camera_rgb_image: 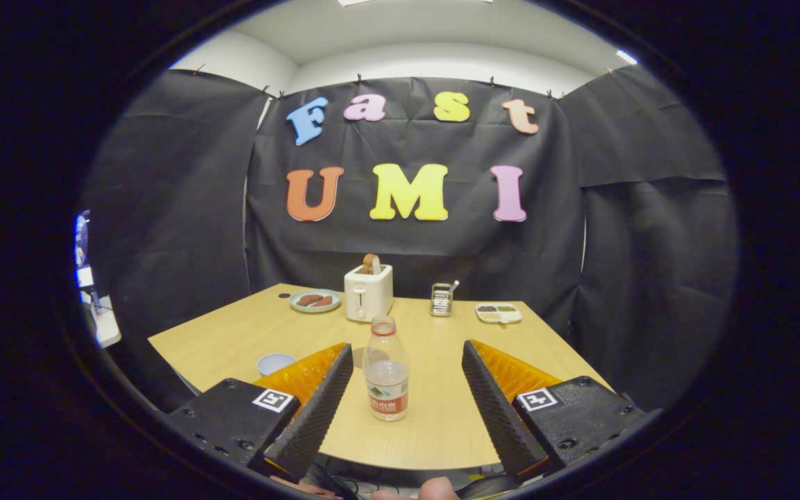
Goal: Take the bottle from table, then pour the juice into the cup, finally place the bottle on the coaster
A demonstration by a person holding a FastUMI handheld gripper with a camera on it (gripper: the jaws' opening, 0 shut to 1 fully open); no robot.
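Gripper (407,357) spread wide, nothing held; the clear plastic bottle with red label (386,371) stands upright between its fingers near the wooden table's (442,430) front edge, pale blue cup (273,363) by the left edge.

Bare table (442,410) around bottle (386,371) between spread fingers (317,403); cup (275,362) beside left finger

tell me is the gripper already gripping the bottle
No, the gripper is open, its fingers standing apart on either side of the bottle, neither touching it.
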